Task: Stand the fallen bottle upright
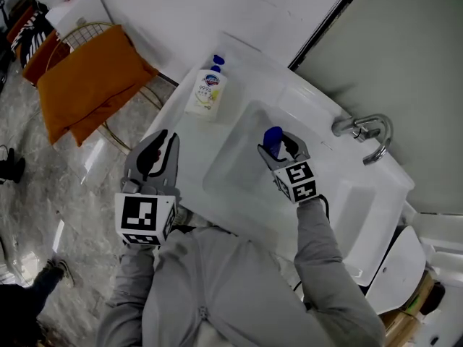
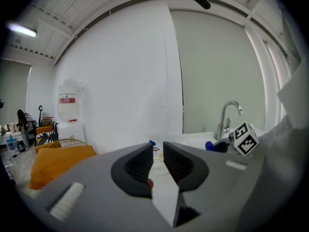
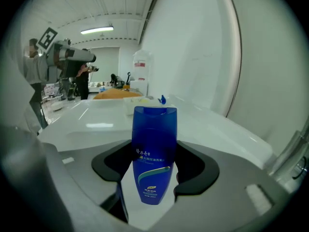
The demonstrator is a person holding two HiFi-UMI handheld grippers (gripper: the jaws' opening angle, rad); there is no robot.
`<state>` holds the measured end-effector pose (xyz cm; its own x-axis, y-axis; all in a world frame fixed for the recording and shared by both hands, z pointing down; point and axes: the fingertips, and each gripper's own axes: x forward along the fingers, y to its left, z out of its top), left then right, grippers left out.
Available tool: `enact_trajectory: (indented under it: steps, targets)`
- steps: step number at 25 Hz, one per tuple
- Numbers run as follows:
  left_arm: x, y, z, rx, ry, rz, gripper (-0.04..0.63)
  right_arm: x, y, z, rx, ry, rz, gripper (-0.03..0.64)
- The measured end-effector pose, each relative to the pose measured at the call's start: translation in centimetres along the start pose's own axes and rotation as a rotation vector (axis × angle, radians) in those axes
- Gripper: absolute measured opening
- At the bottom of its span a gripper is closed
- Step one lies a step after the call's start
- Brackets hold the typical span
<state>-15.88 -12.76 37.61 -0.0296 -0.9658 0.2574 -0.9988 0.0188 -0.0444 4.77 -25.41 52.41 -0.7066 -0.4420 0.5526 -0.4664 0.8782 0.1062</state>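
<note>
Gripping the blue bottle (image 3: 154, 139), the right tongs (image 3: 155, 162) stand wide, a pad pressed on each of its flat sides. In the right gripper view the bottle's long axis runs straight up the middle, in line with the jaws. The broad capped end points up and away from the camera, past the jaw tips. The narrower end sits low between the pads, and the label print reads upright. From the head view only the bottle's (image 1: 272, 139) blue end shows, poking out ahead of the right tongs (image 1: 279, 147). There it is clear of the white sink (image 1: 239, 219), above the basin, with the tap (image 1: 365, 132) well apart to the right.

The left tongs (image 1: 160, 142) hover over the sink's left rim. In the left gripper view their (image 2: 158, 153) jaws are closed to a thin slit with nothing between them.

A white pump bottle (image 1: 206, 92) sits on the far left corner of the sink top; whether it stands or lies I cannot tell.
</note>
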Motion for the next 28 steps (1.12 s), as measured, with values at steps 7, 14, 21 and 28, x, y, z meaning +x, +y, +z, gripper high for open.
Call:
enact_trajectory:
  steps: [7, 14, 21, 28]
  targets:
    - [0.5, -0.8, -0.2, 0.012, 0.014, -0.027, 0.118, -2.6, -7.2, 6.1, 0.184, -0.235, -0.249, 0.275]
    - [0.7, -0.8, -0.5, 0.012, 0.029, -0.025, 0.118, -5.3, -12.7, 9.8, 0.195, -0.369, -0.466, 0.275]
    - [1.0, -0.7, -1.4, 0.026, 0.072, -0.016, 0.118, -5.7, -17.8, 10.0, 0.242, -0.391, -0.617, 0.275]
    - [1.5, -0.2, -1.7, 0.034, 0.105, -0.005, 0.118, -4.4, -20.0, 7.8, 0.317, -0.356, -0.639, 0.275]
